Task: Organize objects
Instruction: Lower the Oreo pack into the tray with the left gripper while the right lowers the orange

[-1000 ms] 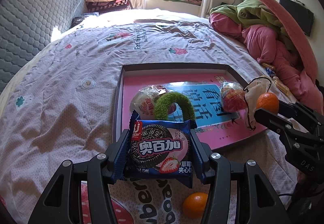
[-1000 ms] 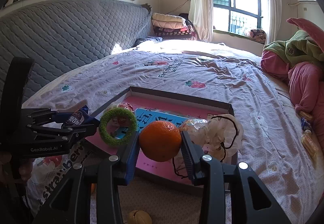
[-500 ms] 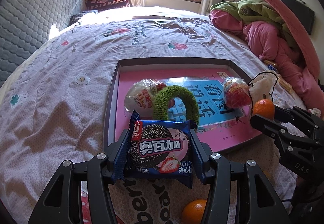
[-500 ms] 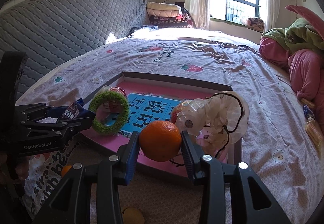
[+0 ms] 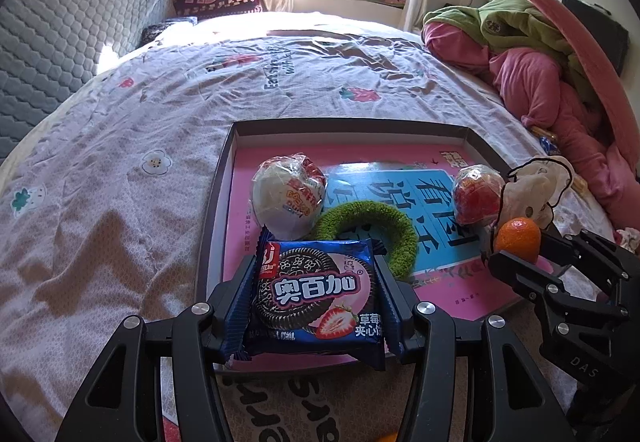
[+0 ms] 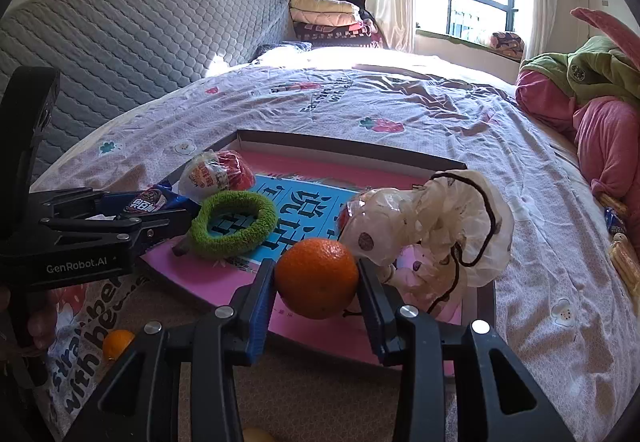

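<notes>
Carrying goods to the tray (image 5: pixel 224 178) on the bed: left tool (image 5: pixel 316 294) clamps a cookie packet (image 5: pixel 316 294) at its 6 o'clock edge, right tool (image 6: pixel 316 278) grips an orange (image 6: pixel 316 276) nearby. Next, I judge, each lowers and lets go over bare pink floor.

Black gripper (image 5: pixel 316 296) (blue pads); silver screws

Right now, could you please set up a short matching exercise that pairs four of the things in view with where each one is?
Things:
1. cookie packet
2. orange
3. green ring
4. small orange

Places:
A. on the strawberry-print bedding outside the tray
B. between the right gripper's fingers
C. lying in the pink tray
D. between the left gripper's fingers

Pairs: 1-D, 2-B, 3-C, 4-A
</notes>
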Action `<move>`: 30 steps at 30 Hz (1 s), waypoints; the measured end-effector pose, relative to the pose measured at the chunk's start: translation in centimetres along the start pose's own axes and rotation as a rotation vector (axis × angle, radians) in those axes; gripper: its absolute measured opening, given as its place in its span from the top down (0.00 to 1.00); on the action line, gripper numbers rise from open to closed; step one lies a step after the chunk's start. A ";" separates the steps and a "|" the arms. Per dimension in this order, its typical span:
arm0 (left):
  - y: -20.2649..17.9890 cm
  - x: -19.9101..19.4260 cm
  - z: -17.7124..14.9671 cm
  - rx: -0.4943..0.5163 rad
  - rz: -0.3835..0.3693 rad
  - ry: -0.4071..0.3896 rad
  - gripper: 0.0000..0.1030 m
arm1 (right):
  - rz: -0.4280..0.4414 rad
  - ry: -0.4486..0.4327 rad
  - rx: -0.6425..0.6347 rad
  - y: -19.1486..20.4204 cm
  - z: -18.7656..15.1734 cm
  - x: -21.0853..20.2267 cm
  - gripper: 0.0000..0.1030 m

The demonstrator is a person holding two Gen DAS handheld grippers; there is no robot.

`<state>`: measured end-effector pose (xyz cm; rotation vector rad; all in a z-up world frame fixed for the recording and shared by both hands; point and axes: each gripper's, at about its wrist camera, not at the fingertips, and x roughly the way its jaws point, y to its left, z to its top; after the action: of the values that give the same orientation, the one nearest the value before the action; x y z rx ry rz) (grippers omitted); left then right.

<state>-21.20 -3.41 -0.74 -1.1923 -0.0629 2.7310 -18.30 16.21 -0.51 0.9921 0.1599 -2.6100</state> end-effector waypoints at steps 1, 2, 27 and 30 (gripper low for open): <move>0.0 0.2 0.0 0.000 0.003 0.000 0.45 | -0.003 -0.001 0.001 0.0 0.1 0.2 0.61; 0.0 0.4 0.1 -0.001 0.006 0.000 0.45 | -0.004 -0.002 0.002 0.0 0.1 0.3 0.61; 1.2 1.8 -0.2 -0.030 0.065 -0.004 0.45 | 0.012 0.041 -0.014 0.2 0.1 2.5 0.61; 1.3 1.7 -0.3 -0.040 0.062 -0.002 0.45 | 0.013 0.041 -0.012 0.2 0.0 2.4 0.61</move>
<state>-22.29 -4.48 -2.26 -1.2218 -0.0826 2.7967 -19.96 15.38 -2.10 1.0399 0.1786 -2.5751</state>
